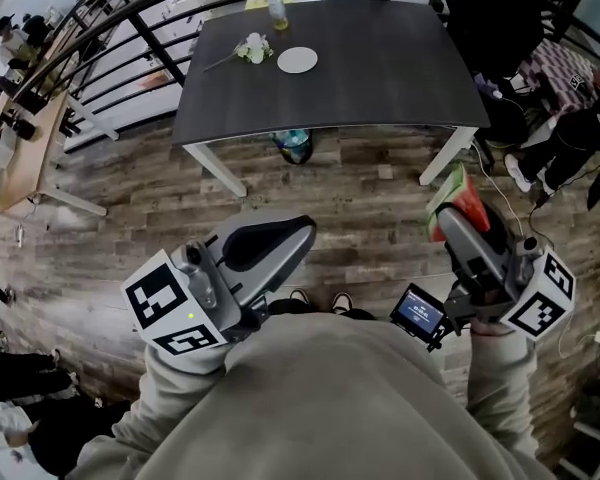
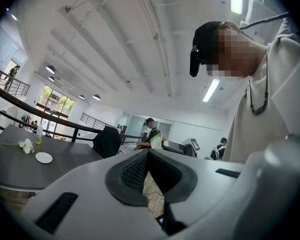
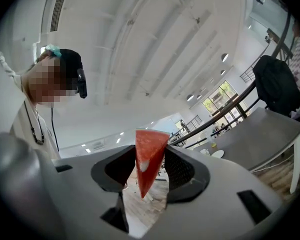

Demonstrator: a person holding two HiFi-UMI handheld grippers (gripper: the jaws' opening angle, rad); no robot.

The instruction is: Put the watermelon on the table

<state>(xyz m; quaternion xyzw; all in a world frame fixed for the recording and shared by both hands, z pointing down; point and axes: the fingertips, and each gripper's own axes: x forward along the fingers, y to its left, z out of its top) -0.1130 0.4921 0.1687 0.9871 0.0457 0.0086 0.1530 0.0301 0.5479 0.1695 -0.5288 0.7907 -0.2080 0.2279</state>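
The right gripper's [image 3: 150,170] two jaws pinch a red, wedge-shaped slice of watermelon [image 3: 148,156] with a thin pale rind. Its pointed end hangs down between the dark ribbed pads [image 3: 181,169], and its broad rind edge stands above them. In the head view this gripper is at the near right, with the slice over the grey-brown wooden plank floor [image 1: 360,183]. The slice is on the near side of the table edge, close to the table's right white leg [image 1: 448,155] and not touching it.

The left gripper's [image 2: 147,159] jaws are pressed together at the tips and hold nothing. It is at the near left, also over the floor.

Farther off stands the dark grey rectangular table [image 1: 380,68]. On its far left part are a small round white plate [image 1: 297,60], a sprig of white flowers [image 1: 252,49] just left of the plate, and a clear bottle of yellow liquid [image 1: 277,10] at the far edge. Black metal railings [image 1: 130,38] run behind the table.
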